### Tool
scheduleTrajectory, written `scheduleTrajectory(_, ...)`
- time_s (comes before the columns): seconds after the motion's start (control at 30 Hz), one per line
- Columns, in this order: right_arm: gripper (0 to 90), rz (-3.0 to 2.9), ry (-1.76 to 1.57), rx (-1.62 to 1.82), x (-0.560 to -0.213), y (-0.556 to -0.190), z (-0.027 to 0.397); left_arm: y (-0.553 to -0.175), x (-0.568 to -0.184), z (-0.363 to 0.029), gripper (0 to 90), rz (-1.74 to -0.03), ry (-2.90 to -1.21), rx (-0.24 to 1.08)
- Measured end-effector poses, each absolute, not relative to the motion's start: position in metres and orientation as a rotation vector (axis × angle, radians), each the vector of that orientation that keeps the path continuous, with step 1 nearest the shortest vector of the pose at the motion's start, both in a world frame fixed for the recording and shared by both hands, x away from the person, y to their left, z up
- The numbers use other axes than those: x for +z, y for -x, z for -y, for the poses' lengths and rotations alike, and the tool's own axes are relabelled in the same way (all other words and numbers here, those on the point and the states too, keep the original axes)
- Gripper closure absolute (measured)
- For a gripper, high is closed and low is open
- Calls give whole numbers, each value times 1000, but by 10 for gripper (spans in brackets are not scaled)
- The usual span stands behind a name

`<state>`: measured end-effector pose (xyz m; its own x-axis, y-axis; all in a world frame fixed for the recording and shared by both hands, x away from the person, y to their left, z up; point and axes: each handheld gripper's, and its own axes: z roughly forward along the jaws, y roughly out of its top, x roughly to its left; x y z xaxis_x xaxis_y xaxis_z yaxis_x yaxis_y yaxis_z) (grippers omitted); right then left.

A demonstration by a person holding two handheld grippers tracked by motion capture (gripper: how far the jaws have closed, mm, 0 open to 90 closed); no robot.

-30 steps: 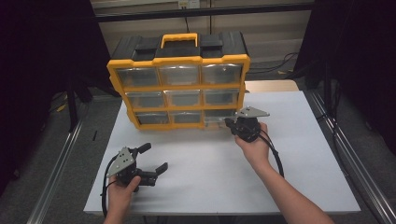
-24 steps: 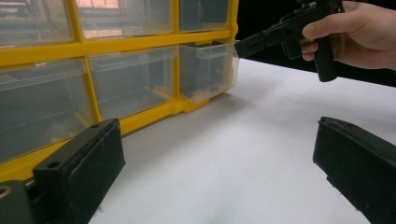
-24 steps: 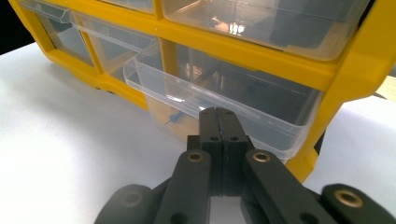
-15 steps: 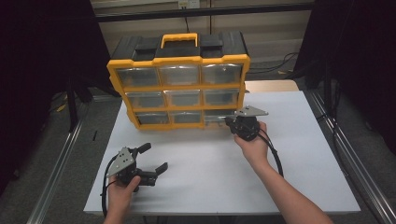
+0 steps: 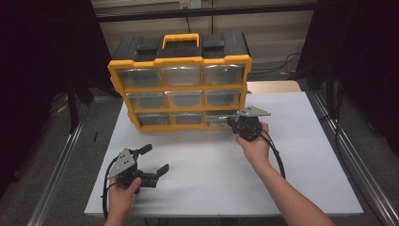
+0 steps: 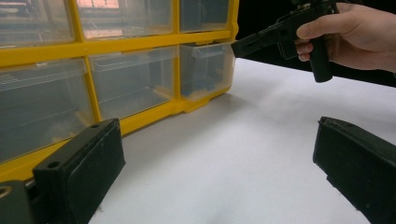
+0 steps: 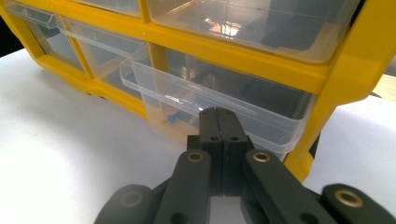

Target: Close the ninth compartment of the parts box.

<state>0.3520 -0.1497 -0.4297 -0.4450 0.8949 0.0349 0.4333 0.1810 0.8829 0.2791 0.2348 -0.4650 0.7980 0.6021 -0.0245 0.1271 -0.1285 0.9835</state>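
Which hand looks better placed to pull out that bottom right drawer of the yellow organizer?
The right. Its right gripper, jaws shut, is at the front lip of the bottom right drawer. The left gripper sits open, well back from the organizer, near the table's front edge.

hand-held gripper (image 7: 219,122): black | 2 brass-ringed screws | grey plate, black cable

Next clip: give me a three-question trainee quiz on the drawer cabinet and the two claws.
1. True or false: the right claw is closed, its tips against the lip of the bottom-right drawer.
2. How many clear drawers does the yellow organizer show in the high view?
A) six B) nine C) twelve
3. The left claw is ____ with nothing between its jaws.

Key: 1 true, and that drawer stands pulled slightly out. 2 B, three rows of three. 3 open, held low over the white table.
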Motion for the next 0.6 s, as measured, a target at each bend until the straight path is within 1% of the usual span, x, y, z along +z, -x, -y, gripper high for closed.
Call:
scheduleTrajectory(0.37, 900, -1953, -1244, 1193, -432, -356, 148, -279, -465, -235, 19, -583, -1672, 455)
scheduleTrajectory(0.4, 900, -1953, -1246, 1196, -432, -356, 148, -280, -465, -236, 19, -558, -1673, 428)
scheduleTrajectory(0.43, 900, -1952, -1249, 1196, -432, -356, 148, -279, -465, -235, 20, -584, -1671, 453)
scheduleTrajectory(0.6, 900, -1952, -1250, 1194, -432, -358, 149, -279, -465, -235, 19, -583, -1671, 454)
